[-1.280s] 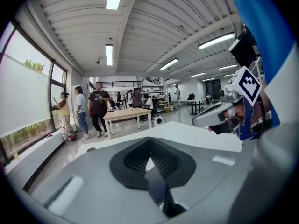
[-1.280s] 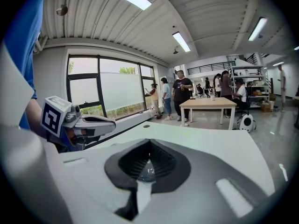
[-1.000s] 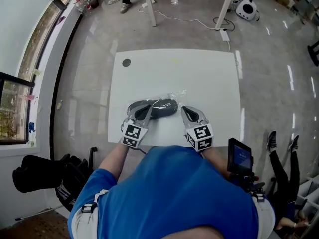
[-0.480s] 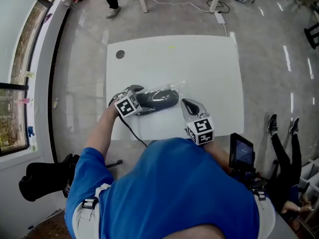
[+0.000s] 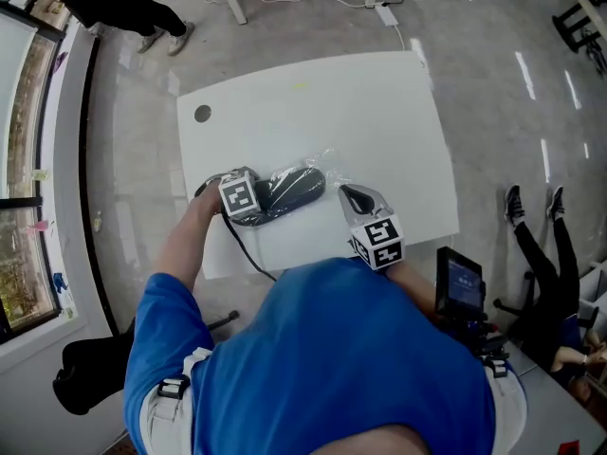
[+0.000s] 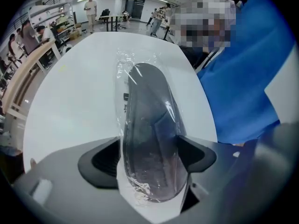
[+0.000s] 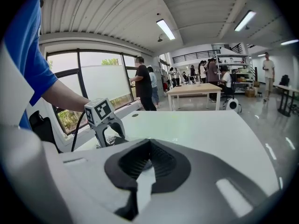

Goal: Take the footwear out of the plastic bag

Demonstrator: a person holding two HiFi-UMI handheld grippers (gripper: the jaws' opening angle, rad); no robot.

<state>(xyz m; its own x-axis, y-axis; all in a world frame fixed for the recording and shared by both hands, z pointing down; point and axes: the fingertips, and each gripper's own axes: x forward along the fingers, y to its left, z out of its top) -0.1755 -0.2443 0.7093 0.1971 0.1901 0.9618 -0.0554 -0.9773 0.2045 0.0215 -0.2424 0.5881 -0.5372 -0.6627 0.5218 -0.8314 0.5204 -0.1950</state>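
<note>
A dark shoe (image 5: 289,190) lies in a clear plastic bag (image 5: 325,163) near the front of the white table (image 5: 313,102). My left gripper (image 5: 248,214) points down over the shoe's left end. In the left gripper view its jaws have just been opening and now stand wide, one on each side of the bagged shoe (image 6: 147,120), with the left gripper (image 6: 148,164) not seen to squeeze it. My right gripper (image 5: 349,194) sits at the bag's right end, jaws closed. From the right gripper (image 7: 148,146) view the left gripper (image 7: 111,136) stands upright on the table.
A small dark disc (image 5: 202,114) sits at the table's far left corner. A person (image 5: 123,3) stands beyond the table near a wooden table's legs. Someone's legs (image 5: 541,245) lie on the floor at the right. A screen device (image 5: 460,287) is by my right side.
The left gripper swung from lying low at the shoe's near side to pointing straight down over its left end, and its jaws opened. The right gripper barely shifted.
</note>
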